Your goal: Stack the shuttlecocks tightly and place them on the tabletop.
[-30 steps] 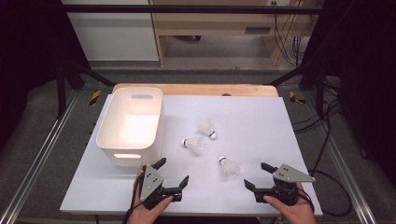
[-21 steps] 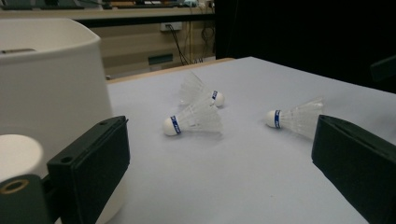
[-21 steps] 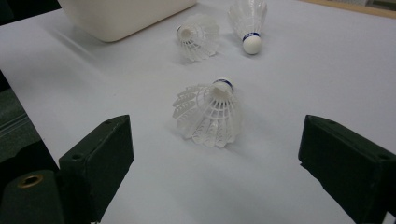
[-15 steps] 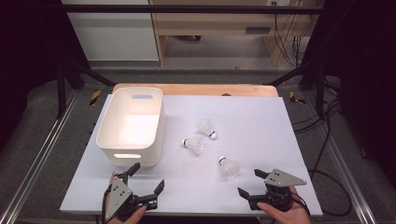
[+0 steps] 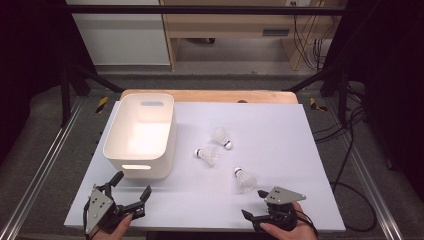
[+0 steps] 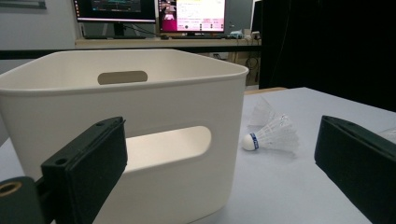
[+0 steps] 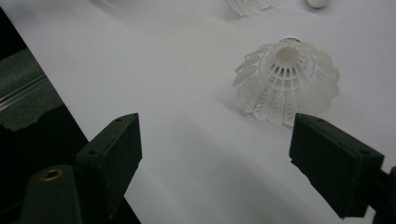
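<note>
High view: we hold both grippers low at the near edge of the white table [image 5: 300, 125], well apart from each other. Our left gripper [image 5: 131, 192] sits at the near left corner with its jaws spread wide and nothing between them, just near of the white bin [image 5: 112, 150]. Our right gripper [image 5: 254, 204] sits at the near right, jaws likewise wide apart and empty, pointing toward the nearest shuttlecock [image 5: 244, 179], which lies just beyond its far jaw without touching it. Two more shuttlecocks lie farther off toward the middle of the table, one [image 5: 208, 155] just right of the bin and another [image 5: 221, 137] a little beyond it. Right gripper view shows the nearest shuttlecock [image 7: 286, 81] lying on the table ahead of the open jaws, its feather skirt turned toward us and its cork pointing away; it sits toward the right jaw rather than centred in the gap. Left gripper view looks straight at the bin's [image 6: 140, 116] near wall and handle slot, with one shuttlecock [image 6: 272, 134] on the table to its right.
</note>
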Demonstrator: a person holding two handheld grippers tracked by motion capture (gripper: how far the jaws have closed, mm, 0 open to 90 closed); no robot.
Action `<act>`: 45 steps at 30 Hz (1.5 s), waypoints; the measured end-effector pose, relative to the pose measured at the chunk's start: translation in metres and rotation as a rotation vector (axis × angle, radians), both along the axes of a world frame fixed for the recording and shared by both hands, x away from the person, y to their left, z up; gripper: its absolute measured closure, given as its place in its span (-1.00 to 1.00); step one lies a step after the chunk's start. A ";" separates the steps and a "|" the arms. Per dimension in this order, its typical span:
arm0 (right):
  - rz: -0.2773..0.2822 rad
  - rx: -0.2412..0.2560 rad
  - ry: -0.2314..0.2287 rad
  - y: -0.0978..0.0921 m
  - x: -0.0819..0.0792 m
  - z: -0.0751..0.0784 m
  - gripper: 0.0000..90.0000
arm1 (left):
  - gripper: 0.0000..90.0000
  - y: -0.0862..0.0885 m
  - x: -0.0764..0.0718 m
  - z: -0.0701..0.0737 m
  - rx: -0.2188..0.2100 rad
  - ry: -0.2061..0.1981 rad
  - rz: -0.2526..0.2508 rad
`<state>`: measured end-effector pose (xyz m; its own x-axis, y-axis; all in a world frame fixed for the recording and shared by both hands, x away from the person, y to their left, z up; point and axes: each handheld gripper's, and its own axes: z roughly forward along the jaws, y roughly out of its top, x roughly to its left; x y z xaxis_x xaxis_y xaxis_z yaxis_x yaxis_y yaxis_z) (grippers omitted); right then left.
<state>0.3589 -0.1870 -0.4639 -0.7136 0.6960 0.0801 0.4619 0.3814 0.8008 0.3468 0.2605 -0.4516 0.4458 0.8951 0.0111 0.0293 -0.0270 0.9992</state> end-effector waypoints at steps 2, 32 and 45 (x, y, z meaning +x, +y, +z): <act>-0.004 -0.005 0.006 0.003 0.002 -0.002 -0.61 | -0.94 0.002 0.002 -0.001 -0.001 0.001 0.007; -0.139 0.026 0.051 0.029 0.032 -0.016 -0.37 | -0.94 0.010 0.007 -0.006 -0.012 0.003 0.049; -0.184 0.040 0.055 0.039 0.047 -0.019 -0.15 | -0.99 0.012 0.009 -0.007 -0.027 0.013 0.034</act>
